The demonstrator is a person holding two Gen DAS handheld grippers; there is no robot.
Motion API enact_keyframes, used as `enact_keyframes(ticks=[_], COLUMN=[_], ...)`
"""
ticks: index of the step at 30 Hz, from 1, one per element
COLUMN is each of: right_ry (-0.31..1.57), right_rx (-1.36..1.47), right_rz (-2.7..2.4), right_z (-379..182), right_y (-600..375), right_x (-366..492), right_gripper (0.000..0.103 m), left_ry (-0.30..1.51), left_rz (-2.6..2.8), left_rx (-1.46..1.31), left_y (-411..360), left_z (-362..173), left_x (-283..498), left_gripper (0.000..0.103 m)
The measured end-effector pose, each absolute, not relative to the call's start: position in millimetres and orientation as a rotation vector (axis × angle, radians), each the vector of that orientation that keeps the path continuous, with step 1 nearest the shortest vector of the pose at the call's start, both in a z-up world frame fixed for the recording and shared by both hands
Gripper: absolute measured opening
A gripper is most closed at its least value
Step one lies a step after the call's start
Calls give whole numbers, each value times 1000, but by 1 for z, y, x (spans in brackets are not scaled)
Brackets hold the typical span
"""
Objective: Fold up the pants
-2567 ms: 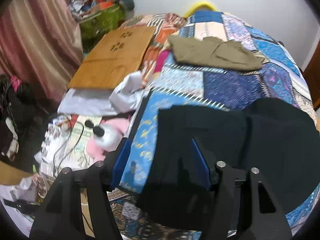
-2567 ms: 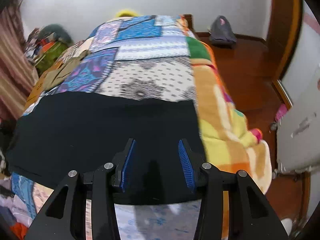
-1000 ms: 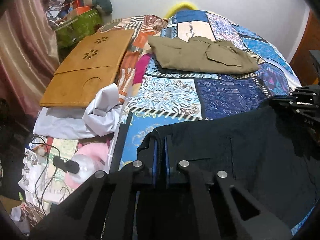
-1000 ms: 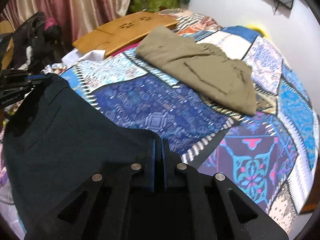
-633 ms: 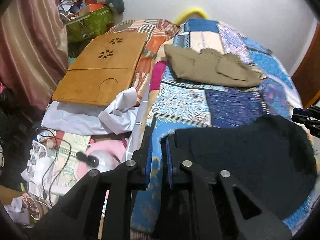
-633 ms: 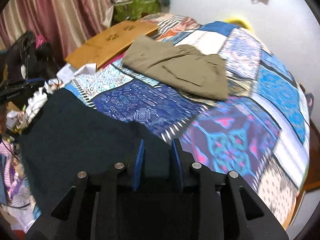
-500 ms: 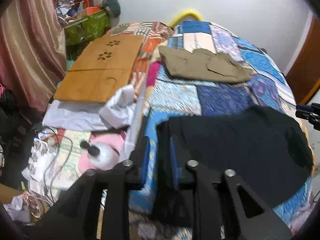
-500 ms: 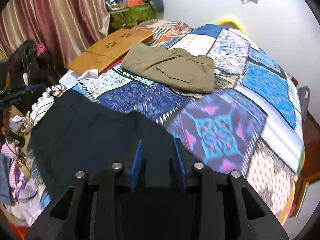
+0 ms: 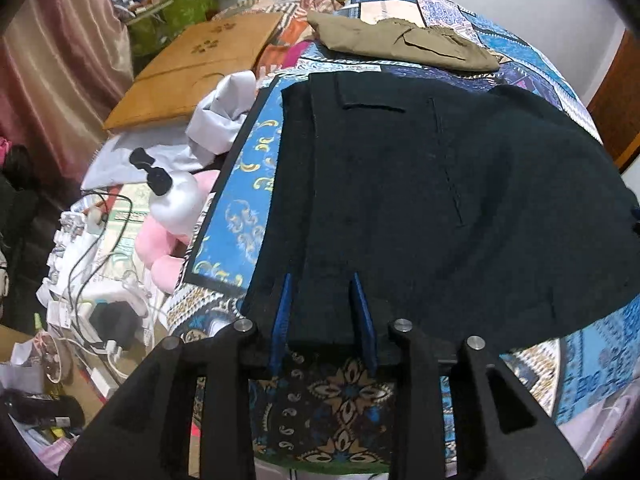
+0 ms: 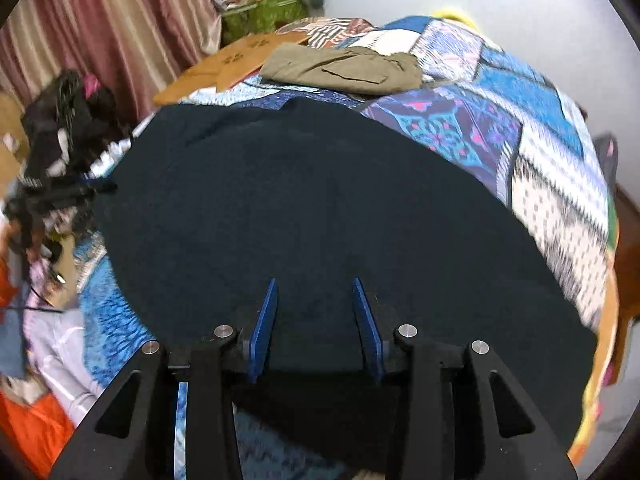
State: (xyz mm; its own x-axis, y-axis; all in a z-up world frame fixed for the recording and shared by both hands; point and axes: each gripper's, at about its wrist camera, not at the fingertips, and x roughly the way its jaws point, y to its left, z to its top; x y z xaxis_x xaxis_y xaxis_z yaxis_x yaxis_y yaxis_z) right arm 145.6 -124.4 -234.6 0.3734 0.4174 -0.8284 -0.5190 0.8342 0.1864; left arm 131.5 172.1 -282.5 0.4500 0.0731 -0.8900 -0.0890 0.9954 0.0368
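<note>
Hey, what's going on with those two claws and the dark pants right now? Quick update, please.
Left gripper jaws opening, pads off the cloth. Right gripper open, holding nothing. Black pants lie folded flat on the patchwork bedspread. Folded khaki pants beyond them, not in the way.

Dark pants point(image 9: 420, 200) lie folded flat on the patterned bedspread, olive pants point(image 9: 400, 42) at twelve o'clock.

We see the black pants point(image 9: 440, 200) lying flat on the patchwork bedspread point(image 9: 240, 216), back pocket seam up. Our left gripper point(image 9: 322, 312) sits at their near edge, jaws opening, blue pads point(image 9: 282, 316) apart over the cloth and not pinching it. Olive pants point(image 9: 400, 44) lie folded well beyond, near the wall. Left of the bed: wooden lap tray point(image 9: 192, 68), white bottle point(image 9: 176, 200), pink plush point(image 9: 160, 244), cables point(image 9: 88, 248).
</note>
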Motion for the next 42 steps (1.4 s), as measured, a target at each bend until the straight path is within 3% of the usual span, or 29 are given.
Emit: enact_keyframes(ticks=[6,18,29,34,37,42], right_ry=[1013,1028,908,960,961,967], right_rx=[-76,-49,183,274,344,468], right_rz=[600,514,157,80,53,42], right_z=[-236,-222,-208,-234,-246,-263], right_y=[-147,-201,-326,-351,-356,-362], right_x=[126,110,93,75,64,53], right_gripper=[33,36,44,46,59,60], left_ry=[1073,995,897,920,953,1031], left_rz=[163,91,-211,-366,-434,-532], left_rx=[151,128,191,231,256,298], left_y=[160,144,-14,-102,-144,-202], left_z=[-281,-209,-173,-189,-204,-236], left_x=[125,136,208,235,242,245], left_gripper=[46,42,43,44,44,44])
